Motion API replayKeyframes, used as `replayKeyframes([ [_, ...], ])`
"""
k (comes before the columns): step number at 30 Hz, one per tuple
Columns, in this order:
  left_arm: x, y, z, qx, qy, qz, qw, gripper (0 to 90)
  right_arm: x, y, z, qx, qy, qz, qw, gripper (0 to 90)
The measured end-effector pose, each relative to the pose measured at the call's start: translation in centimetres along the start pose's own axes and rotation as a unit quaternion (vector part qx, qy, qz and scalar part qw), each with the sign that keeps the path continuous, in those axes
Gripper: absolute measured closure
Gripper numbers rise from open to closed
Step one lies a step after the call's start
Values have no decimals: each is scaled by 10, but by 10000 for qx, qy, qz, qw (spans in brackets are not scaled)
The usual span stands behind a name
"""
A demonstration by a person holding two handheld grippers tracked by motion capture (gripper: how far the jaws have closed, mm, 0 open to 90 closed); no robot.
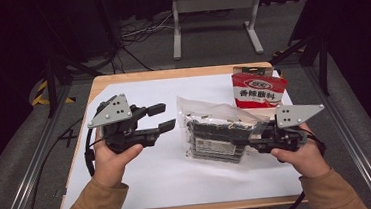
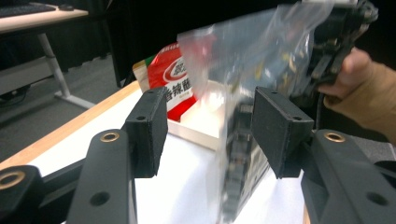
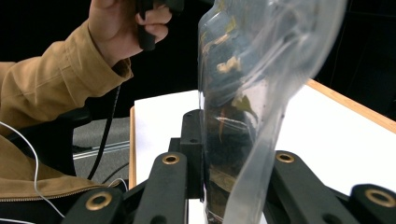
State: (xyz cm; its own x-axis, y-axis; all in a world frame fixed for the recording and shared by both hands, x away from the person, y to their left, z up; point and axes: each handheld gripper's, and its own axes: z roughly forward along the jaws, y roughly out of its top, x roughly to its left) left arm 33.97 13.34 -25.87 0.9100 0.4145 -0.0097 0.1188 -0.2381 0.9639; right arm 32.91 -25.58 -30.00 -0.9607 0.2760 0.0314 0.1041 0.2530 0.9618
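Clear plastic bag [image 1: 216, 132] pinched at its right edge by right claw [image 1: 249, 137]; left claw [image 1: 162, 117] spread, just left of it.

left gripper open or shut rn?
Open. The left gripper has its jaws spread wide, the clear bag between them untouched, held by the right gripper.

I see a glossy, crinkled clear plastic bag [image 1: 219, 132], matt black grippers' jaws, a shiny red packet [image 1: 258, 89] at far right, and smooth white paper [image 1: 169, 176] over the wooden table [image 1: 121, 78].
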Motion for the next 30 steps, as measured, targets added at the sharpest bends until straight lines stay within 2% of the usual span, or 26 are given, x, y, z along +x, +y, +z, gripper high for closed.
replayKeyframes([
  [4,3,-7,-3,92,84,-86,9999,449,-3,7,-8,28,-23,145,9999,758],
  [10,9,-20,-6,219,235,-168,9993,441,-6,19,-18,77,-196,91,9997,758],
  [15,13,-29,-10,303,386,-126,9987,441,-10,25,-25,55,-350,24,9994,758],
  [19,17,-41,-12,394,496,-178,9978,441,-13,31,-33,4,-486,11,9988,758],
  [24,22,-55,-13,451,561,-242,9971,439,-15,38,-44,-64,-642,-19,9979,758],
  [30,27,-76,-14,490,553,-465,9962,430,-18,43,-55,-153,-779,40,9968,758],
])
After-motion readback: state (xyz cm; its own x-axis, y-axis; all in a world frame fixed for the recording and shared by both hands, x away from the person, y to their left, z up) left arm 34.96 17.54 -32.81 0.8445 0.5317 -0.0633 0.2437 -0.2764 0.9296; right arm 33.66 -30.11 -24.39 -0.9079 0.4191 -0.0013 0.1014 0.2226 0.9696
